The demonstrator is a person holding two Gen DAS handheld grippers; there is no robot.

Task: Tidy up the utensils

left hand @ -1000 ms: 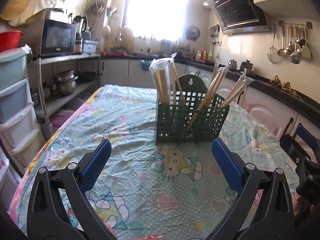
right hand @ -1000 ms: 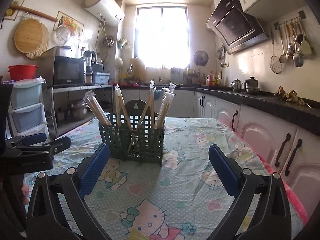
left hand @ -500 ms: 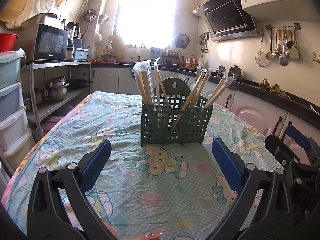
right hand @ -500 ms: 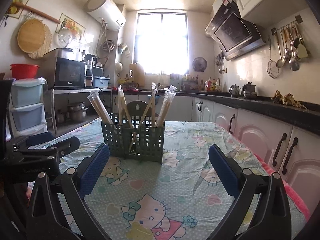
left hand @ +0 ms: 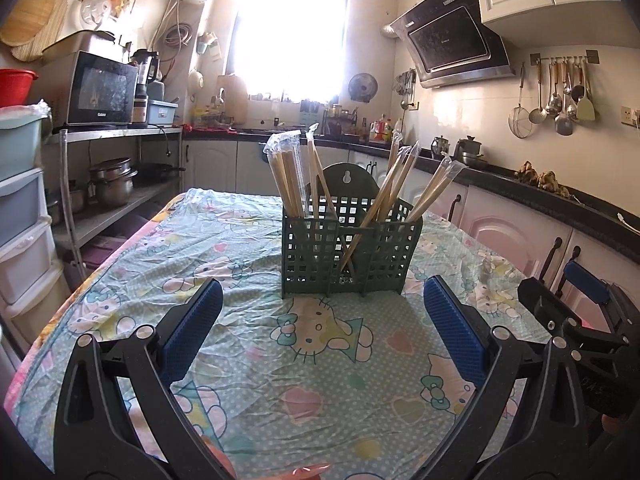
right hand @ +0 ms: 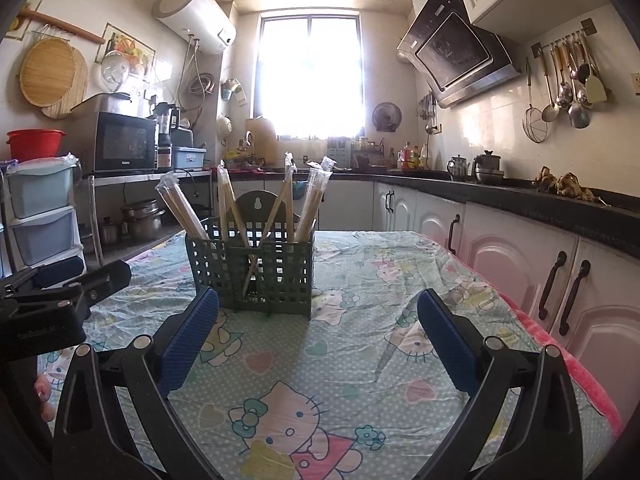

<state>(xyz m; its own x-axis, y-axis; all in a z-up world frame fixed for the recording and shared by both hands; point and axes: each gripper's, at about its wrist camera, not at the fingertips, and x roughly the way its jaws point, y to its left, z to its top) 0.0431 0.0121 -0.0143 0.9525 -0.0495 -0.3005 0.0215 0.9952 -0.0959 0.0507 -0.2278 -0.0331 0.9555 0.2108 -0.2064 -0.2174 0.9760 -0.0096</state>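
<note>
A dark green lattice utensil caddy [left hand: 348,250] [right hand: 260,264] stands upright in the middle of the table. Several plastic-wrapped pairs of wooden chopsticks [left hand: 286,176] [right hand: 314,200] lean in its compartments. My left gripper [left hand: 322,324] is open and empty, held back from the caddy's near side. My right gripper [right hand: 318,324] is also open and empty, a little short of the caddy. Each gripper shows at the edge of the other's view: the right one [left hand: 580,312], the left one [right hand: 60,292].
The table wears a cartoon-cat print cloth [left hand: 248,352] [right hand: 360,360]. Plastic drawers [left hand: 24,216] and a shelf with a microwave [left hand: 102,88] stand left. White cabinets under a black counter [right hand: 540,208] run along the right, close to the table edge.
Both cameras have tilted upward a little, so more ceiling and wall show. The caddy and chopsticks have not moved. Both grippers stay open.
</note>
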